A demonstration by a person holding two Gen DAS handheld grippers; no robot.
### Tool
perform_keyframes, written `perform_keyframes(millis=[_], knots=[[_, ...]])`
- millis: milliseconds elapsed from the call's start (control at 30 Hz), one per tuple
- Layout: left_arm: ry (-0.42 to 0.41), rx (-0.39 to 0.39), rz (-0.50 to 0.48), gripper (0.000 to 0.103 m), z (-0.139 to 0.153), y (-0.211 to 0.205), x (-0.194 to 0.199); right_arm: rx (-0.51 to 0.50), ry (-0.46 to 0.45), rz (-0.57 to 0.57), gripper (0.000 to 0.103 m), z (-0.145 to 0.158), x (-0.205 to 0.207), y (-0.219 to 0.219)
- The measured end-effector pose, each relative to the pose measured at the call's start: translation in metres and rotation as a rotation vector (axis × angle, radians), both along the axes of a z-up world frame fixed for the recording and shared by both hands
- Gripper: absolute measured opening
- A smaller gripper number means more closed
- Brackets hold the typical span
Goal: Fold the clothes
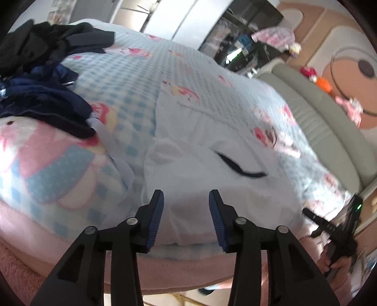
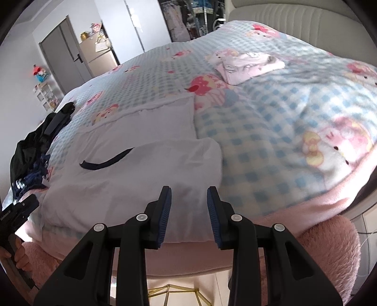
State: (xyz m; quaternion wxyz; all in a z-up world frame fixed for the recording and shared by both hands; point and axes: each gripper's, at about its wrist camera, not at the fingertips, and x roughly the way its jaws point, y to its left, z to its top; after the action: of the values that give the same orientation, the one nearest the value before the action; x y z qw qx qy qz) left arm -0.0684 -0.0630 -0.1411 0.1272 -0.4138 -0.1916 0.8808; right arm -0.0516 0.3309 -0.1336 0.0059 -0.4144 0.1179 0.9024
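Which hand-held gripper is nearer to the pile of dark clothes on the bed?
Left. The left hand-held gripper is over the white garment, with the dark clothes pile on its left. The right hand-held gripper is further right.

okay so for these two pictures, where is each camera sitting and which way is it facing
Left wrist view: on the left tongs, angled down over the bed edge at the white garment, dark clothes pile left; the other hand shows at right.
Right wrist view: on the right tongs, angled down at the same white garment, headboard beyond; the other hand shows at left.
Shared: the garment, checked blanket, dark pile.
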Motion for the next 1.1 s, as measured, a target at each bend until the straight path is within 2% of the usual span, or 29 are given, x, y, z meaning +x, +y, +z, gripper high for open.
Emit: perform_keyframes(millis=[233, 367, 400, 500, 533, 667, 800, 900, 1000, 1100], knots=[[-0.083, -0.158, -0.013, 0.044, -0.023, 0.021, -0.003, 0.024, -0.063, 0.069, 0.032, -0.018, -0.008, -0.020], [-0.135, -0.201, -0.005, 0.044, -0.030, 0.014, 0.000, 0.025, -0.080, 0.070, 0.032, -0.025, -0.006, -0.018], [-0.160, -0.205, 0.000, 0.044, -0.035, 0.010, 0.001, 0.021, -0.082, 0.067, 0.033, -0.026, -0.006, -0.015], [-0.174, -0.144, 0.014, 0.044, -0.039, -0.002, 0.010, 0.008, -0.081, 0.057, 0.036, -0.026, -0.006, -0.011], [-0.162, -0.122, 0.022, 0.044, -0.036, -0.006, 0.013, 0.005, -0.078, 0.055, 0.036, -0.025, -0.006, -0.009], [-0.063, -0.142, 0.059, 0.042, -0.012, -0.009, 0.019, 0.003, -0.039, 0.034, 0.036, -0.015, -0.005, -0.002], [0.028, -0.081, 0.077, 0.042, 0.012, -0.011, 0.011, -0.005, -0.006, 0.012, 0.036, -0.004, -0.010, 0.004], [0.042, -0.096, 0.015, 0.042, 0.015, 0.004, -0.002, -0.008, -0.019, 0.040, 0.036, -0.004, -0.019, 0.001], [0.022, -0.142, -0.058, 0.042, 0.005, 0.028, -0.014, 0.005, -0.034, 0.076, 0.036, -0.010, -0.027, -0.010], [-0.051, -0.212, -0.067, 0.044, -0.015, 0.036, -0.023, 0.022, -0.052, 0.097, 0.036, -0.019, -0.031, -0.019]])
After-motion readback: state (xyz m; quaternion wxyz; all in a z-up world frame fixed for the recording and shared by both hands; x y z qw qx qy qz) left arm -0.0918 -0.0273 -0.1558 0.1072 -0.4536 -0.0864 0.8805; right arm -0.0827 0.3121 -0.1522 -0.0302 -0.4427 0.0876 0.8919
